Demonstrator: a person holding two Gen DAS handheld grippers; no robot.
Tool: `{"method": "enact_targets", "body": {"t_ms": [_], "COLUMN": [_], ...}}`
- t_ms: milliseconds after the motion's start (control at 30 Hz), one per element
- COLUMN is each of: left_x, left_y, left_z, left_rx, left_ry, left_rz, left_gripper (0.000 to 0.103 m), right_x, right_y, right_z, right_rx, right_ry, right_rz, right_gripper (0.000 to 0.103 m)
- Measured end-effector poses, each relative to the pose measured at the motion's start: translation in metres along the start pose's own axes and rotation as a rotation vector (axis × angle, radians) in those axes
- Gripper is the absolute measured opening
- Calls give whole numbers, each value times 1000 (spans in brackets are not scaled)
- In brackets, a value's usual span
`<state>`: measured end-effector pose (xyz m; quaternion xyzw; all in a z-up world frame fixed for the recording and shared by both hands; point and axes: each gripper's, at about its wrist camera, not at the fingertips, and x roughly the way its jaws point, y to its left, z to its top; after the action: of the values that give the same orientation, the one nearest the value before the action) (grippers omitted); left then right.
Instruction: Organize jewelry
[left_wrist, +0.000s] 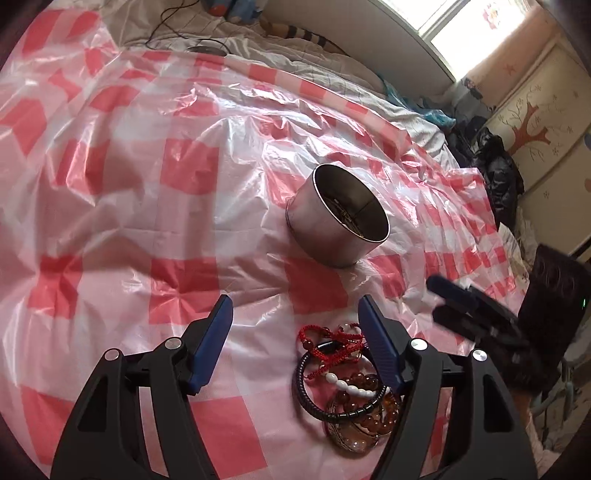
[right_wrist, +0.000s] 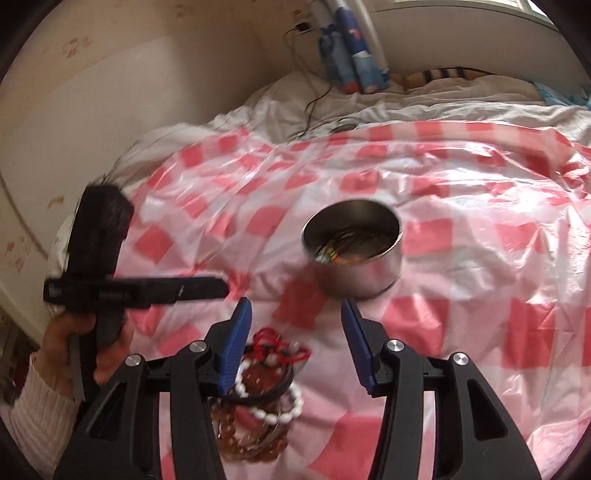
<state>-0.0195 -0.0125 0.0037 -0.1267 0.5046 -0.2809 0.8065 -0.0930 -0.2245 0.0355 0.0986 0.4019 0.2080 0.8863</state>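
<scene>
In the left wrist view, the left gripper (left_wrist: 295, 343) has its jaws spread wide with nothing pinched between the blue pads. Below the gap toward five o'clock lies the pile of bracelets (left_wrist: 345, 384) — red cord, a black beaded ring, white beads and amber beads tangled together on the red-and-white checked plastic sheet (left_wrist: 147, 184). The right-hand pad stands over the pile's edge; whether it touches the beads is hard to say. Up at one o'clock from the gap sits the metal tin (left_wrist: 341, 218), open-topped, well apart from the pile, with thin items showing inside. At three o'clock the right gripper (left_wrist: 454, 306) comes in blurred.

In the right wrist view, at nine o'clock, a hand (right_wrist: 70, 350) in a pale ribbed sleeve (right_wrist: 33, 413) carries the left gripper (right_wrist: 218, 286), seen edge-on and smeared. The right gripper (right_wrist: 295, 339) is released too, its pads parted around bare sheet (right_wrist: 480, 258). The bracelets (right_wrist: 262, 398) lie at seven o'clock from that gap, partly under the left-hand pad. The tin (right_wrist: 354, 247) stands at twelve o'clock — colourful pieces lie in its bottom.
</scene>
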Motion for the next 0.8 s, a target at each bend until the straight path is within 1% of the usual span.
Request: {"method": "enact_targets", "body": {"t_ms": [33, 100, 167, 200, 233, 267, 300, 367, 400, 467, 567, 600, 667, 733, 800], "left_x": [2, 6, 8, 9, 9, 9, 8, 7, 7, 9, 21, 25, 30, 34, 38], "left_y": [1, -2, -4, -4, -4, -3, -2, 0, 0, -1, -2, -3, -4, -4, -4], "left_z": [-1, -2, -4, -3, -1, 0, 1, 3, 3, 3, 0, -2, -4, -4, -6], "left_rx": [-7, 11, 32, 37, 33, 24, 15, 10, 12, 20, 18, 17, 22, 13, 1], "left_ry": [4, 24, 21, 18, 16, 15, 12, 8, 10, 26, 87, 107, 118, 135, 155], "left_rz": [2, -8, 31, 48, 54, 56, 57, 62, 66, 65, 38, 36, 42, 13, 0], "left_gripper": [68, 68, 68, 68, 68, 69, 70, 70, 70, 71, 71, 71, 71, 71, 71], "right_x": [7, 20, 31, 36, 39, 42, 45, 46, 43, 32, 12, 6, -3, -10, -17], "right_y": [8, 15, 15, 16, 18, 19, 21, 24, 24, 21, 10, 4, -4, -12, -16], "right_z": [-6, -14, -18, -19, -20, -21, -22, -21, -20, -15, -7, -5, -2, 1, 4], "right_rx": [-23, -21, -4, -4, -9, -18, -30, -43, -39, -24, 38, 62, 100, 134, 146], "right_ry": [24, 44, 61, 70, 76, 82, 87, 71, 52, 3, -68, -84, -111, -135, -160], "right_rz": [-2, 19, 24, 25, 30, 34, 31, 21, 26, 44, 79, 93, 116, 138, 139], "right_gripper": [50, 50, 48, 41, 38, 31, 16, 6, 3, 3, 3, 3, 3, 3, 3]}}
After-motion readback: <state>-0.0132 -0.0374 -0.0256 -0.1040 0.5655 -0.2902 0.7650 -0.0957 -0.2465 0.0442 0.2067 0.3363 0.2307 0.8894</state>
